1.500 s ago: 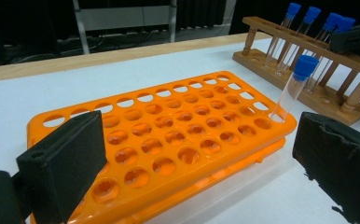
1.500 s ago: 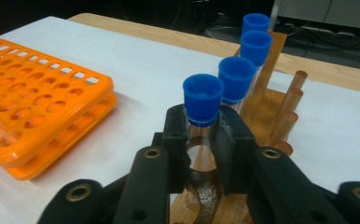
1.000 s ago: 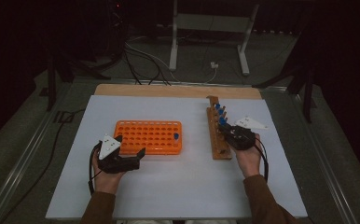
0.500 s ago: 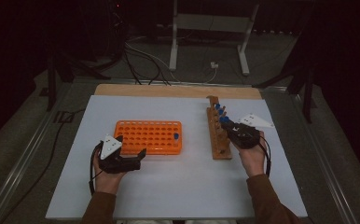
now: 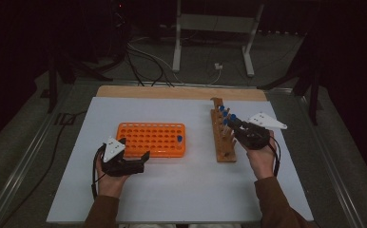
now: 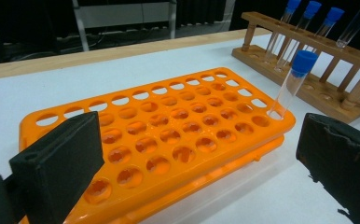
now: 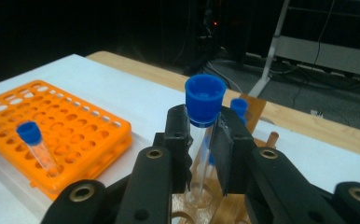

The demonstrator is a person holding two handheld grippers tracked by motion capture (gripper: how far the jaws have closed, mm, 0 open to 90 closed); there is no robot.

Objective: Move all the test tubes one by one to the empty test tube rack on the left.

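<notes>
One tube (image 7: 201, 140) inside right tool (image 7: 205, 154)

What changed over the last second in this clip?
The right gripper, shut on a blue-capped test tube, has moved up the high view along the wooden rack, lifting the tube. The left gripper stayed open beside the orange rack, whose single tube is unmoved.

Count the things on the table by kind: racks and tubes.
Orange rack: 1
Wooden rack: 1
Blue-capped test tubes: 5 (1 in the orange rack, 3 in the wooden rack, 1 held by the right gripper)
Total: 7
</notes>
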